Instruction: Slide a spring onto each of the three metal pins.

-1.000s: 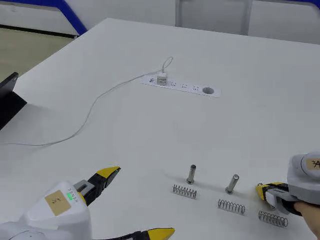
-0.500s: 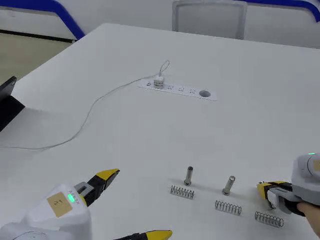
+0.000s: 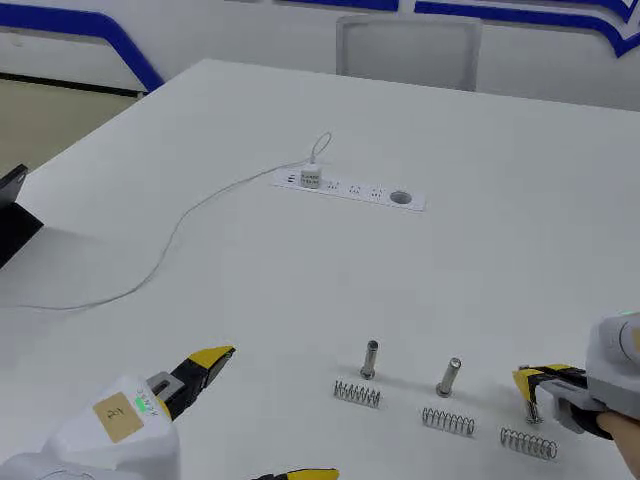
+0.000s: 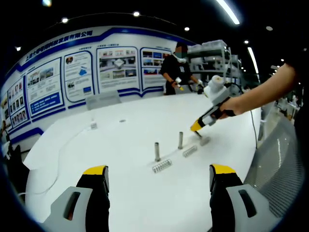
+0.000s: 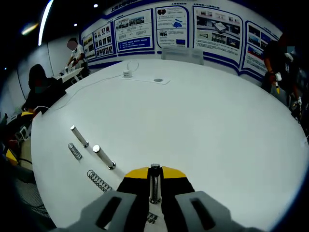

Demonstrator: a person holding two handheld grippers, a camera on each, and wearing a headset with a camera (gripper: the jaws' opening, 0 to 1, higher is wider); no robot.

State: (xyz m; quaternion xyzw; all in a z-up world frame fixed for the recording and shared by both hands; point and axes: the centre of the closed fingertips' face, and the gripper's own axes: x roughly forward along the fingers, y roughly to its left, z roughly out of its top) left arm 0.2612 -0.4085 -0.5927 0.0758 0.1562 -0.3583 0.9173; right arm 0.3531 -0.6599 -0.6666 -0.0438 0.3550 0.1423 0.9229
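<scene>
**Head view:** The left gripper (image 3: 278, 412) sits at lower left over the table (image 3: 250, 280), with its jaws wide apart. The left pin (image 3: 369, 358) and middle pin (image 3: 449, 376) stand upright. The left spring (image 3: 357, 394), middle spring (image 3: 447, 422) and right spring (image 3: 528, 444) lie flat just in front of them. The right gripper (image 3: 540, 385) clamps the third pin (image 3: 533, 408).

**Left gripper view:** The jaws are wide apart, with nothing between them. No spring is on a pin.

**Right gripper view:** The jaws are closed on the third pin, which lies along the gap between them.

pins (image 3: 369, 358) upright in row | 3rd pin (image 5: 154, 187) betw right tongs (image 5: 154, 173) | 3 springs (image 3: 357, 394) flat beside, unfitted
</scene>
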